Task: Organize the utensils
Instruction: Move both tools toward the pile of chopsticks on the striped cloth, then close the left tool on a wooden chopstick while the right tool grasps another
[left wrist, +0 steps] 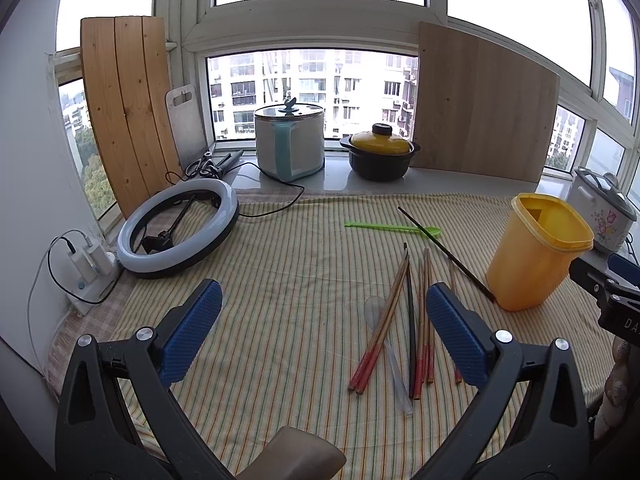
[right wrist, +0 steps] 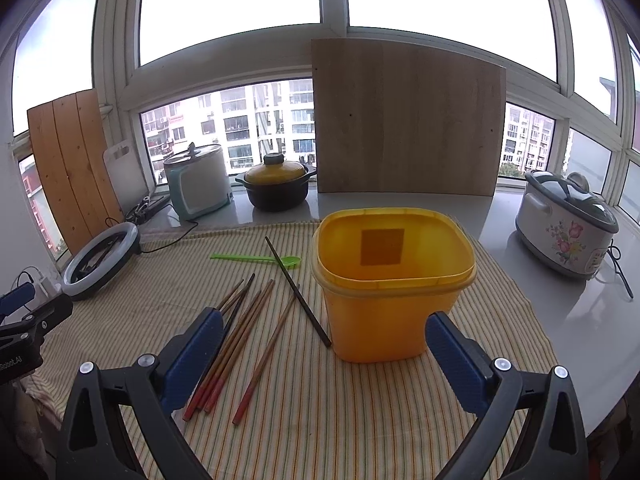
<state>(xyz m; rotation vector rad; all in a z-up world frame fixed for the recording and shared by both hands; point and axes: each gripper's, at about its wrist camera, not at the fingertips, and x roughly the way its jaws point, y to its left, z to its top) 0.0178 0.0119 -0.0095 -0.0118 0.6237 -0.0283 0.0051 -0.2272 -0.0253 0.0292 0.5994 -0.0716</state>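
Hovering wide open and empty, both tools, left tool [left wrist: 324,334] and right tool [right wrist: 324,350]; best bet's pinching the chopsticks [left wrist: 394,316] mid-length, then tipping them into the yellow tub [right wrist: 394,280].

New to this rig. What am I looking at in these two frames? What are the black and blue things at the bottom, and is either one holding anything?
There is no robot arm here. A person holds a pair of hand-held tongs in each hand, and each pair has a fisheye camera looking forward along its two blue-padded fingers. One picture comes from the left tongs, the other from the right tongs. Both are open and hold nothing.

Both look over a striped tablecloth by a window. On it lie a loose bunch of wooden chopsticks with red ends, a single dark chopstick lying at an angle, with its near end by the container's base, a green plastic spoon and a clear plastic spoon partly under the chopsticks. The yellow plastic container stands upright and looks empty, likely where the utensils go.
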